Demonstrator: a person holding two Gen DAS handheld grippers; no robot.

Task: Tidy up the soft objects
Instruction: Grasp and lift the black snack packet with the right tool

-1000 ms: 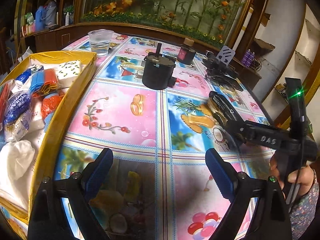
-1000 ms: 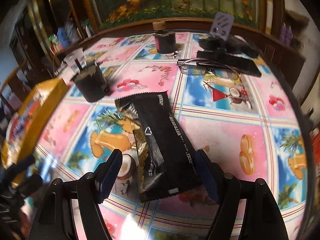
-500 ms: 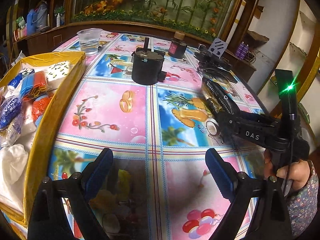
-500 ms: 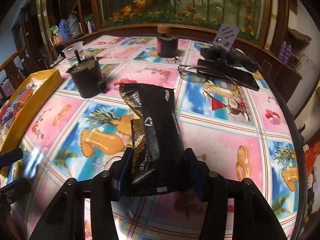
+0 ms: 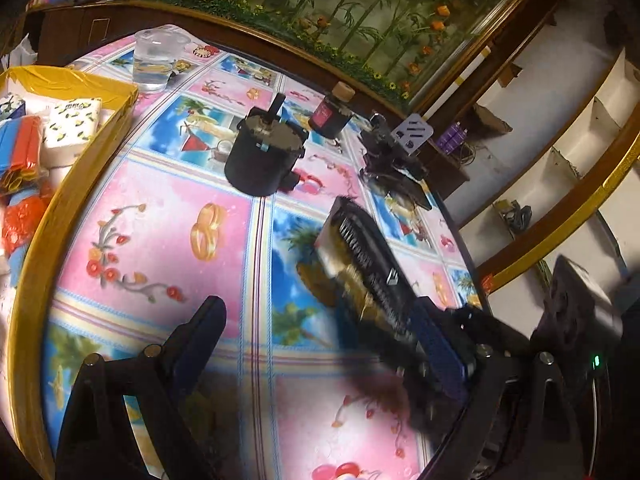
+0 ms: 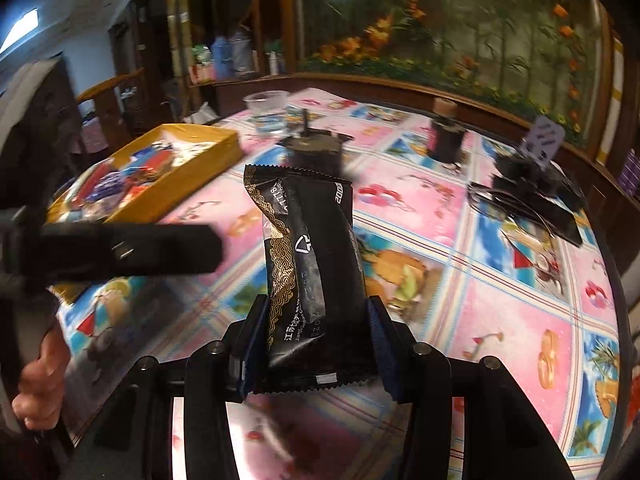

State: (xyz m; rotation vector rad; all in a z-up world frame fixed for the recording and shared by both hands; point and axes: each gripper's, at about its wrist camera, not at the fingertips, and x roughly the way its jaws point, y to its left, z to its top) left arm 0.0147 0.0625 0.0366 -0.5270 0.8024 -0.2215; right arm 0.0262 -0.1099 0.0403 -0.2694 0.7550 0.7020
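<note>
A black soft packet with gold pattern (image 6: 310, 272) is held in my right gripper (image 6: 316, 344), which is shut on its near end and holds it above the table. The packet also shows in the left wrist view (image 5: 368, 268), lifted at the right. My left gripper (image 5: 320, 344) is open and empty, low over the tablecloth. A yellow box (image 5: 60, 208) with several soft packs, among them a white tissue pack (image 5: 72, 128), stands at the left; it also shows in the right wrist view (image 6: 192, 196).
A black cylindrical pot (image 5: 260, 160), a small dark bottle (image 5: 332, 114), a plastic cup of water (image 5: 156, 60), glasses and black devices (image 6: 532, 196) stand on the colourful tablecloth. The table edge (image 5: 460, 240) runs at the right.
My right gripper has shut on the black packet and lifted it off the table, swinging left toward the box. The left gripper has tilted and moved nearer the right one.
</note>
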